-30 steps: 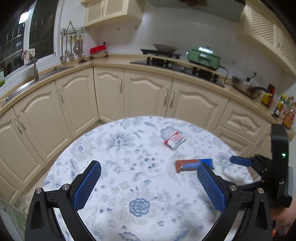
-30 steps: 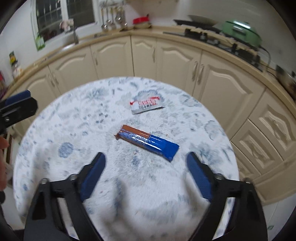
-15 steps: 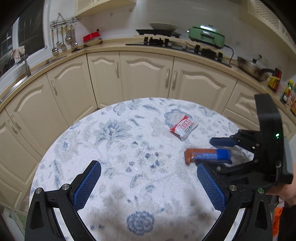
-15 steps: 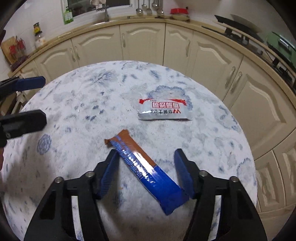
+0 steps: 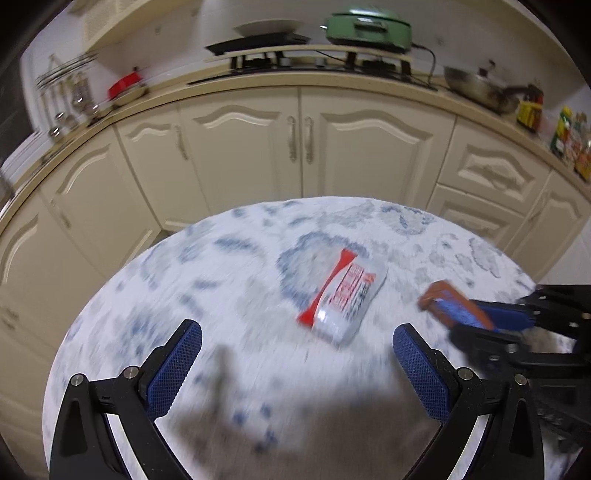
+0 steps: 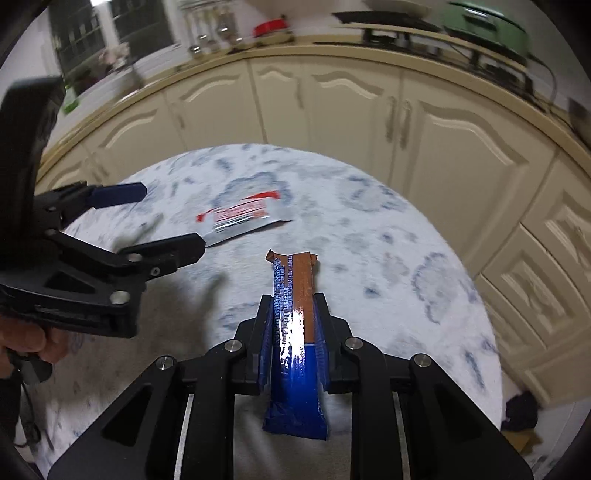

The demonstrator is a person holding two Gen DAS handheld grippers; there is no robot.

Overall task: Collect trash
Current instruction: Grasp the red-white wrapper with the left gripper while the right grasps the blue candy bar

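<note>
My right gripper (image 6: 293, 314) is shut on a blue and brown snack bar wrapper (image 6: 295, 332), which sticks out forward above the round table (image 6: 406, 277). The same wrapper (image 5: 456, 308) shows at the right of the left wrist view, held in the right gripper (image 5: 491, 325). A white and red sachet (image 5: 345, 299) lies flat on the table just ahead of my left gripper (image 5: 295, 365), which is open and empty. In the right wrist view the sachet (image 6: 242, 218) lies beside the open left gripper (image 6: 162, 221).
The table (image 5: 184, 295) has a white cloth with blue flowers and a round edge. Cream kitchen cabinets (image 5: 303, 147) curve behind it, with a stove, a green cooker (image 5: 367, 27) and a pan (image 5: 476, 88) on the counter. A dark object (image 6: 521, 410) lies on the floor at the right.
My right gripper closed on the snack bar wrapper and lifted it off the cloth. My left gripper moved forward and right toward the sachet, still open.
</note>
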